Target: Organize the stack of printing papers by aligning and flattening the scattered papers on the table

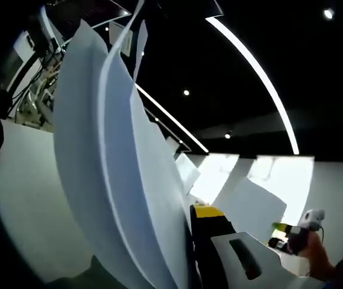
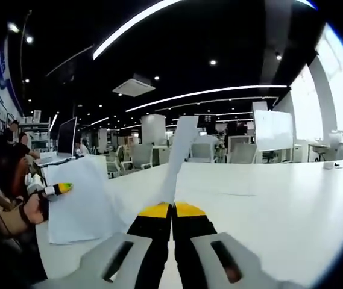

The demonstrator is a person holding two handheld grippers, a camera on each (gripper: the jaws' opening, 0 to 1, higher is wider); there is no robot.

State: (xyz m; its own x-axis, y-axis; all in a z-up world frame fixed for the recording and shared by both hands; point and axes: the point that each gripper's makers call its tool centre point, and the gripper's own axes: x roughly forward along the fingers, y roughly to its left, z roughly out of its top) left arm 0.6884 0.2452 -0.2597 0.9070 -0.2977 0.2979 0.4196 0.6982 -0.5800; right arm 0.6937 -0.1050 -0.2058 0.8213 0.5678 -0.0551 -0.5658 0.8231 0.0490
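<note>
The left gripper (image 1: 190, 241) has its fingers pinching a bunch of white papers (image 1: 117, 174) that stand up curved above the white worktop (image 1: 20, 198). The right gripper (image 2: 172, 212) has its fingers pressed together on one paper sheet (image 2: 177, 159) that rises upright, near the middle of the worktop (image 2: 267, 205)
</note>
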